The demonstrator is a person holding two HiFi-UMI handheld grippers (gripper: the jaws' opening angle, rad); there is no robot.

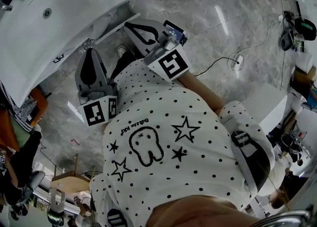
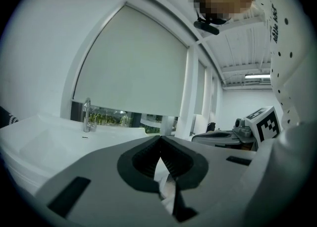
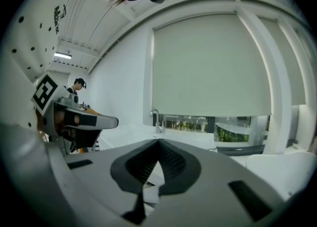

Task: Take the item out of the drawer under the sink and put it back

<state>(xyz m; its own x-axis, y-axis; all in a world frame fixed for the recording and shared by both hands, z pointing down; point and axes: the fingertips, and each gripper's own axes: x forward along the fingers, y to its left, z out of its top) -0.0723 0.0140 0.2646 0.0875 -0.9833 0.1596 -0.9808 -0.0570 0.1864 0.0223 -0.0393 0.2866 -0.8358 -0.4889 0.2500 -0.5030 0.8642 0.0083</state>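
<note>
Drawer item: I can't spot it in any view, and neither tong holds it. From the head view, the white sink (image 1: 54, 28) sits upper left. The left gripper (image 1: 89, 53) and right gripper (image 1: 129, 25) hover before it over the marble floor (image 1: 198, 33), both with jaws pressed together. The person's dotted shirt (image 1: 198, 161) bears lettering ending in "kid". In the left gripper view the jaws meet at the tip with nothing between, a faucet (image 2: 87, 114) beyond. The right gripper view shows its jaws likewise closed and empty
</note>
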